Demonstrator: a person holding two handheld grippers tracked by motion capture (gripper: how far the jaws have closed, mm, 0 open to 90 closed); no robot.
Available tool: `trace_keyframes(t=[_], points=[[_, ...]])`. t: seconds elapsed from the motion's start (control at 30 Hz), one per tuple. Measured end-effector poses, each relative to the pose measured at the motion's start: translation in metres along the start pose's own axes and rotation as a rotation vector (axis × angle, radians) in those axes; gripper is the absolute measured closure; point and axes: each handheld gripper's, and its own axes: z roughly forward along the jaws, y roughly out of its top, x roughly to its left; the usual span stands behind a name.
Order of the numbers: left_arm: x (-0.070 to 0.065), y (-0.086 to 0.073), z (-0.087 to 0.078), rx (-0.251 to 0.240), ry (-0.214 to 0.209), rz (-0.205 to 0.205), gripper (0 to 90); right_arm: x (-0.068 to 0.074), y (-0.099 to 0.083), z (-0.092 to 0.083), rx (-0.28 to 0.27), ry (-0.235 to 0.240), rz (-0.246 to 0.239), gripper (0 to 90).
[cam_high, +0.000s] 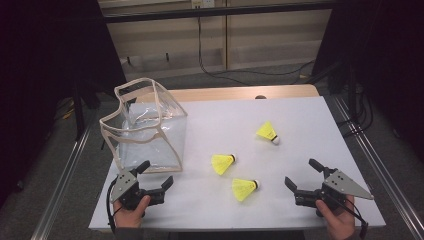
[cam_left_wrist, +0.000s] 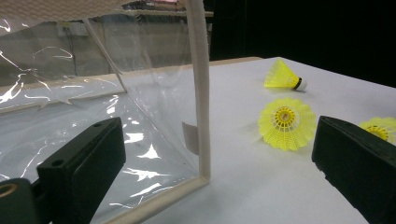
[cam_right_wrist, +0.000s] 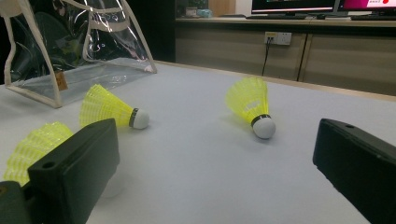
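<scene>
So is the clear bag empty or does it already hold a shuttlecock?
Empty: the clear bag shows nothing inside, and three yellow shuttlecocks lie on the table.

Bag, upper left of the high view: clear plastic, cream trim, small tan tag inside. Three shuttlecocks, centre to centre-right: far one, middle one, near one, all neon-yellow skirts with a black band and white cork tip. Table: white top, light wood edge at the back. Left gripper, lower left, and right gripper, lower right: black jaws, grey plates. Floor grey, backdrop black, wall panels beige.
</scene>
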Motion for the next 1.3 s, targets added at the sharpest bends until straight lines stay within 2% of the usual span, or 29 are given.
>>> trace_keyframes(t=[0.53,0.73,0.93,1.0,1.3], points=[[-0.003,0.001,0.002,0.012,-0.015,0.003,2.8,0.001,0.001,0.001,-0.007,0.014,-0.013,0.3],[-0.006,0.002,0.004,0.003,-0.042,-0.009,2.8,0.001,0.001,0.001,-0.004,0.013,-0.012,0.3],[-0.009,0.004,0.006,0.014,-0.065,-0.001,2.6,0.001,0.001,0.002,-0.002,0.018,-0.012,0.3],[-0.013,0.005,0.008,-0.001,-0.079,-0.011,2.5,0.001,0.001,0.001,-0.003,0.020,-0.011,0.3],[-0.022,0.009,0.013,0.004,-0.116,-0.007,2.1,0.001,0.001,0.002,-0.003,0.021,-0.013,0.5]])
